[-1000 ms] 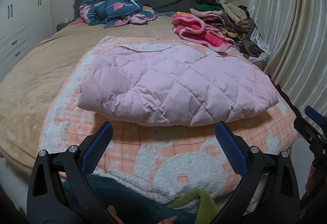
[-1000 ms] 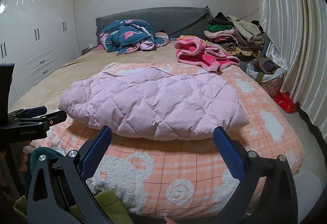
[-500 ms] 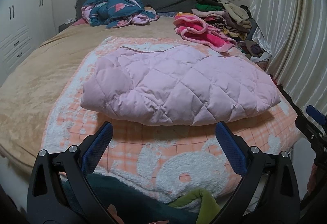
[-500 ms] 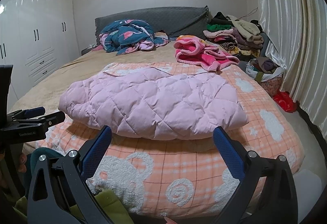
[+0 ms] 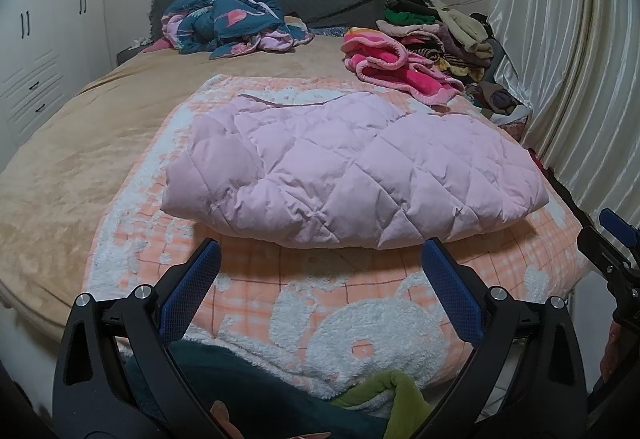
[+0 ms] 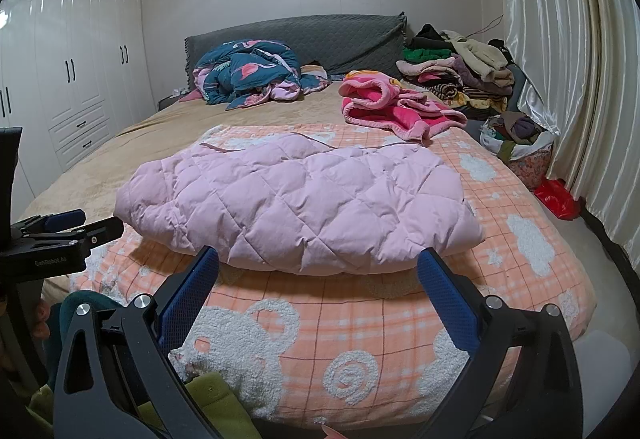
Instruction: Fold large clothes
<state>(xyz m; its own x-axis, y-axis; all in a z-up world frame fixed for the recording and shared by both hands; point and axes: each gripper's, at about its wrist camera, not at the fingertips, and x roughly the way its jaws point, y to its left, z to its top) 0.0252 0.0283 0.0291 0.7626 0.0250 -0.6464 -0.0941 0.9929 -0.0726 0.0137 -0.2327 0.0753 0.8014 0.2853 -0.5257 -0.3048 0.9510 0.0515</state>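
Note:
A pink quilted jacket (image 5: 352, 167) lies folded into a thick bundle on an orange-and-white bear blanket (image 5: 360, 323) on the bed; it also shows in the right wrist view (image 6: 296, 207). My left gripper (image 5: 320, 259) is open and empty, just short of the jacket's near edge. My right gripper (image 6: 318, 265) is open and empty, also just before the near edge. The right gripper shows at the right edge of the left wrist view (image 5: 612, 239); the left gripper shows at the left edge of the right wrist view (image 6: 60, 231).
A blue flamingo-print quilt (image 6: 248, 77) lies by the grey headboard (image 6: 320, 39). A pink blanket (image 6: 392, 109) and a pile of clothes (image 6: 460, 71) sit at the far right. Curtains (image 6: 568, 59) hang on the right, white wardrobes (image 6: 72, 79) on the left. A red bag (image 6: 558, 197) lies on the floor.
Both views have shifted slightly, the jacket sitting a little nearer the fingertips. Both grippers stay open. The jacket has not moved.

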